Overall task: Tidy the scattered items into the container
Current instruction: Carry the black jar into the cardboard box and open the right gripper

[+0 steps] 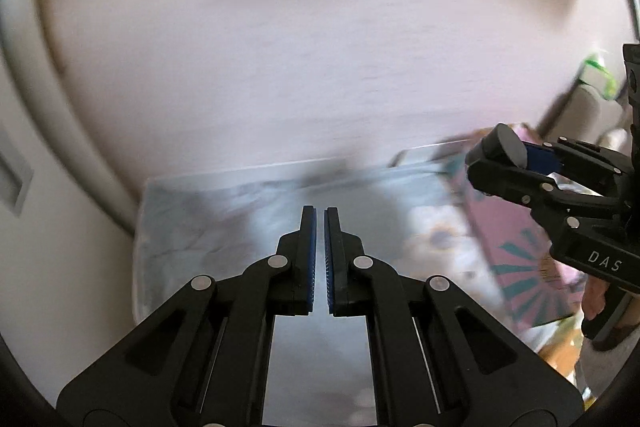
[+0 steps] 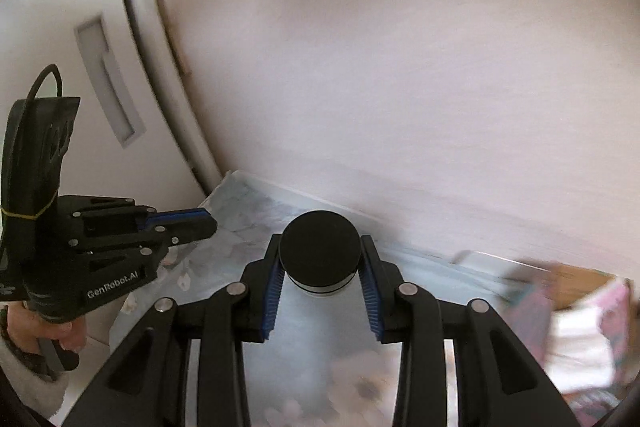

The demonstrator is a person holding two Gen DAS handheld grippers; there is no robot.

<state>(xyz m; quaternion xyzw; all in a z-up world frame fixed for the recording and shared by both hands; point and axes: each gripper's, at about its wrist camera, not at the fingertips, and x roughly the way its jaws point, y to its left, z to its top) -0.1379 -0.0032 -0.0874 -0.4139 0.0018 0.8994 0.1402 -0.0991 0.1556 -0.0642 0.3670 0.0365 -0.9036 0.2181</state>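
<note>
A table (image 2: pixel 256 203) against the wall is covered by a pale floral cloth (image 1: pixel 208 219). A pink patterned box (image 1: pixel 516 247) lies at its right side.

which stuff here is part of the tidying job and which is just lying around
Job:
- black-capped bottle, clamped in the right gripper
- left gripper, shut, holding nothing
- pink patterned box, probably the container

Just there:
- floral cloth
- white wall
- green and white packet, too blurred to tell

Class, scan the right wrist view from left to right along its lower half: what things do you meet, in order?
Left gripper → black-capped bottle held in the right gripper → pink box.
</note>
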